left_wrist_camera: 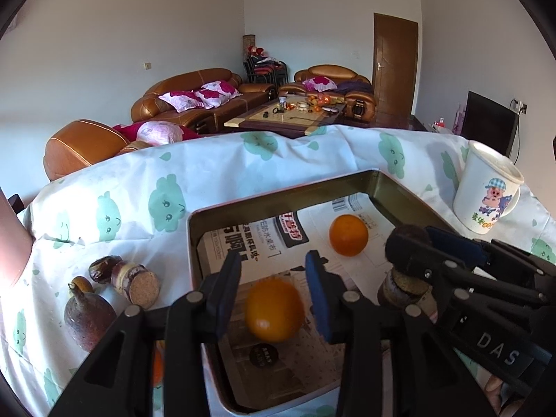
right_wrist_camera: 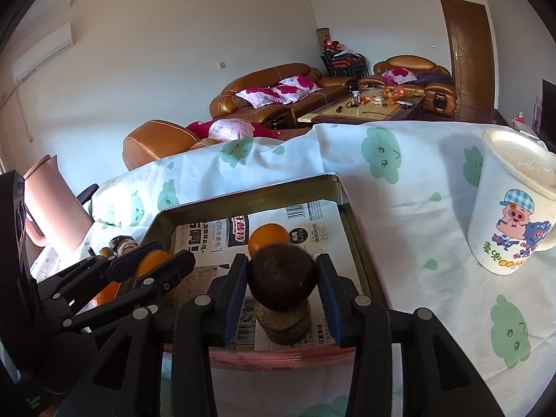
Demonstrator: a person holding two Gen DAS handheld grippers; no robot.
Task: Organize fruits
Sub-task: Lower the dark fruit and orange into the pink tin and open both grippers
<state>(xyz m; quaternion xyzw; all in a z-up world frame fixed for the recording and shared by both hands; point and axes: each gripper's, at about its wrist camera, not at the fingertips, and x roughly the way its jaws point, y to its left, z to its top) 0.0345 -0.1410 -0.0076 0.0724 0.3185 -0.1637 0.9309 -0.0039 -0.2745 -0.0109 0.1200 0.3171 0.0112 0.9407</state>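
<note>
A metal tray (left_wrist_camera: 278, 191) lined with newspaper lies on the cloth-covered table. One orange (left_wrist_camera: 348, 235) rests in its far part. My left gripper (left_wrist_camera: 272, 295) is open over the tray, with a second, blurred orange (left_wrist_camera: 274, 310) between its fingers, apart from both pads. My right gripper (right_wrist_camera: 282, 285) is shut on a dark brown round fruit (right_wrist_camera: 283, 276) just above a cut brown piece (right_wrist_camera: 283, 326) standing in the tray's near right corner. It also shows in the left wrist view (left_wrist_camera: 410, 243).
A white lidded mug with a pig cartoon (right_wrist_camera: 510, 205) stands right of the tray. Left of the tray lie several brown taro-like roots (left_wrist_camera: 90, 312) and cut pieces (left_wrist_camera: 133, 278). A pink jug (right_wrist_camera: 52, 205) stands at the far left. Sofas and a coffee table lie beyond.
</note>
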